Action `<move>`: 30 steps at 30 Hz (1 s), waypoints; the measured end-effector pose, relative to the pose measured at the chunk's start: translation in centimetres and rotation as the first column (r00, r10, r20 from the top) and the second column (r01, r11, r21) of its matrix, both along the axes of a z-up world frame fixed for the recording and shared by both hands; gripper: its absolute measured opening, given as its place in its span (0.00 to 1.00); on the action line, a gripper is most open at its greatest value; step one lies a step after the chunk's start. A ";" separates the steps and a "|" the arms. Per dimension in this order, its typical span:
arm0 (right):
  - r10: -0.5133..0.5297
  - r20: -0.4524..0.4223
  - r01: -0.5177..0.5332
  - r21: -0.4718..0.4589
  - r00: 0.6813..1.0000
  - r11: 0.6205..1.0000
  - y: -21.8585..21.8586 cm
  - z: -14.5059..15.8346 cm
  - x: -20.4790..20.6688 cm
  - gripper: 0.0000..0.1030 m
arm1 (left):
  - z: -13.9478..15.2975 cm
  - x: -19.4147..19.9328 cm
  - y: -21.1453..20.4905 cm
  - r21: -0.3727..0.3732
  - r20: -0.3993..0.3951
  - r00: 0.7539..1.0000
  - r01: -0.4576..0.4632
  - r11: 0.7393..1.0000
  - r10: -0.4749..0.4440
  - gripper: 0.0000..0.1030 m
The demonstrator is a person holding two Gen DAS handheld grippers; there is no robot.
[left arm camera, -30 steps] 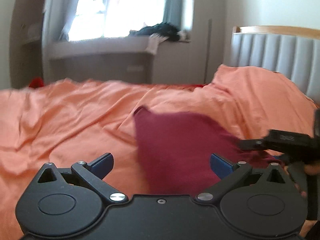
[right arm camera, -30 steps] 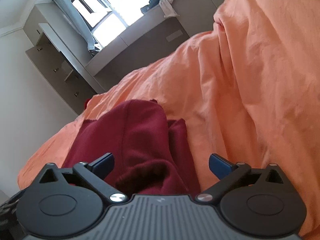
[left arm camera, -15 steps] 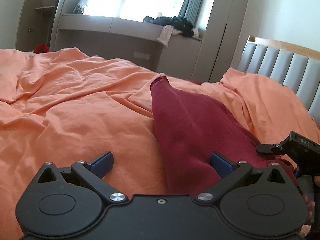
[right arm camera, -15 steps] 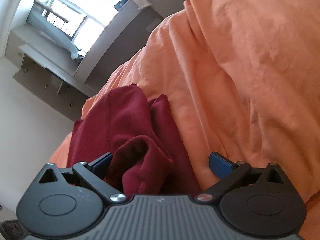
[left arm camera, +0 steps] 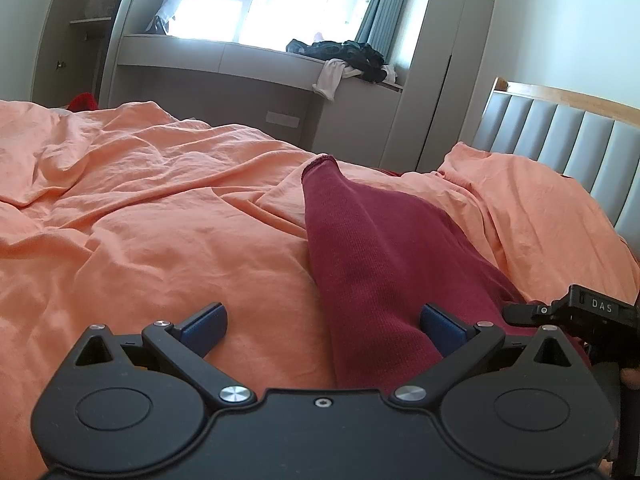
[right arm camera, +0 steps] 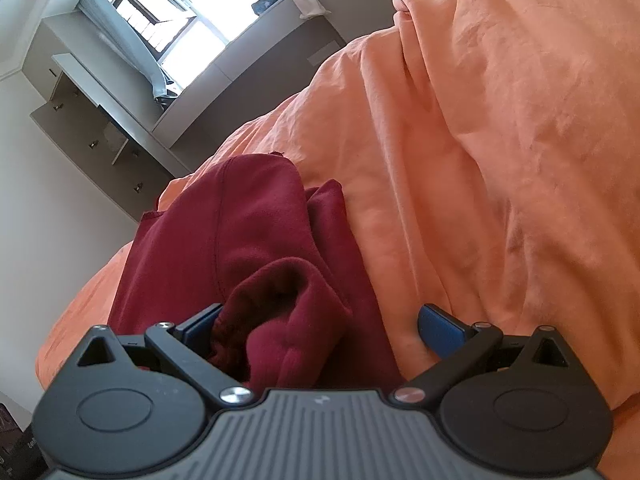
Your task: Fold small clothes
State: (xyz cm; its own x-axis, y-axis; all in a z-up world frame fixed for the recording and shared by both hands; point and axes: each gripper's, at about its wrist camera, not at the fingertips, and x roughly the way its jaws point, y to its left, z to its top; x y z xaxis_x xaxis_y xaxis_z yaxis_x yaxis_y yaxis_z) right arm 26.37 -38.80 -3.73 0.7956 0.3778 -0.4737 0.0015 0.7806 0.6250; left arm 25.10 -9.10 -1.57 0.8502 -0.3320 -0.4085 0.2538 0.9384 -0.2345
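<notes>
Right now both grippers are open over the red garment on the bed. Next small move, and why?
Probably shut the right gripper on the bunched waistband: that fold of the red garment already sits between its open fingers, against the left one. The left gripper is open too, with the flat garment only partly in its gap on the orange sheet.
</notes>
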 end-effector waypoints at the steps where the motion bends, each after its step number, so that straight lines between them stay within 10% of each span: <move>1: 0.002 0.003 -0.002 -0.004 1.000 1.000 -0.1 0.0 -0.1 1.00 | 0.0 0.0 0.0 -0.003 0.001 1.000 0.001 1.000 -0.001 1.00; 18: -0.031 0.016 0.032 -0.047 0.999 0.998 0.7 -0.1 -3.0 1.00 | -1.0 -0.5 0.7 -0.028 0.054 0.998 0.029 0.999 -0.027 1.00; 27: -0.057 -0.042 0.069 0.373 0.997 0.925 -4.7 -1.7 -1.6 1.00 | -1.5 -0.9 0.9 -0.027 0.084 0.996 0.025 0.999 -0.022 1.00; 30: -0.060 -0.042 0.070 0.344 0.997 0.936 -4.6 -1.8 -1.7 0.99 | -1.4 -1.0 0.8 -0.022 0.083 0.996 0.020 1.000 -0.018 1.00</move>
